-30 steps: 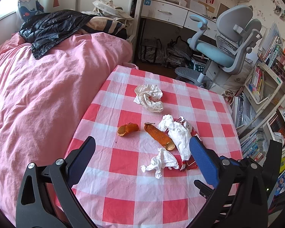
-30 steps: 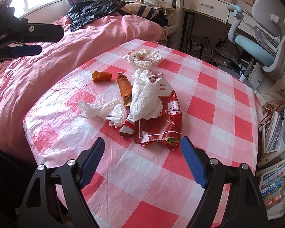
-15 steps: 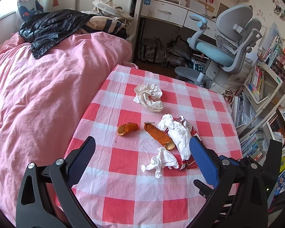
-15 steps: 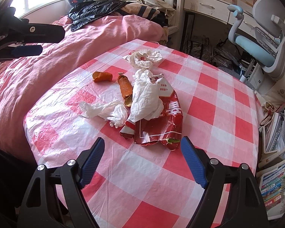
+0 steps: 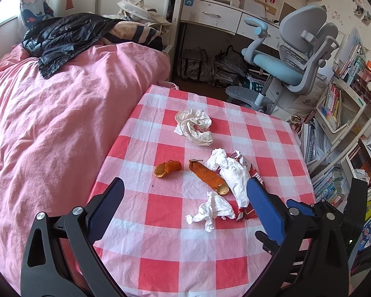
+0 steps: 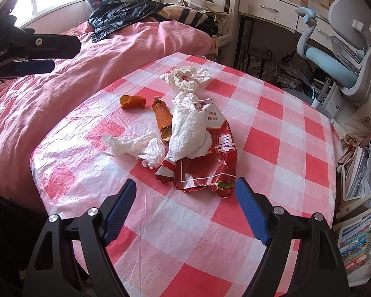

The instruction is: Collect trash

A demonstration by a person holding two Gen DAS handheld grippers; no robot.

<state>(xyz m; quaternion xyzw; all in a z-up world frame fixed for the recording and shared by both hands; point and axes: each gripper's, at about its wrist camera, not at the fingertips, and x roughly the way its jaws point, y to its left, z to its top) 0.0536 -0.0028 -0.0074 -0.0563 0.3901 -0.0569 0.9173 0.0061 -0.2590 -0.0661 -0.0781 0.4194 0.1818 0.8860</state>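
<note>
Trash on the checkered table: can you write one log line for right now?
left hand-held gripper: open, empty | right hand-held gripper: open, empty | red wrapper, tissues, peels: on table, untouched

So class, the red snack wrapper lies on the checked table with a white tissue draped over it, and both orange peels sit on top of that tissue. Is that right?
Not quite. The orange peels lie on the table beside the tissue, not on it; the right wrist view shows this. The wrapper and tissue are as stated.
</note>
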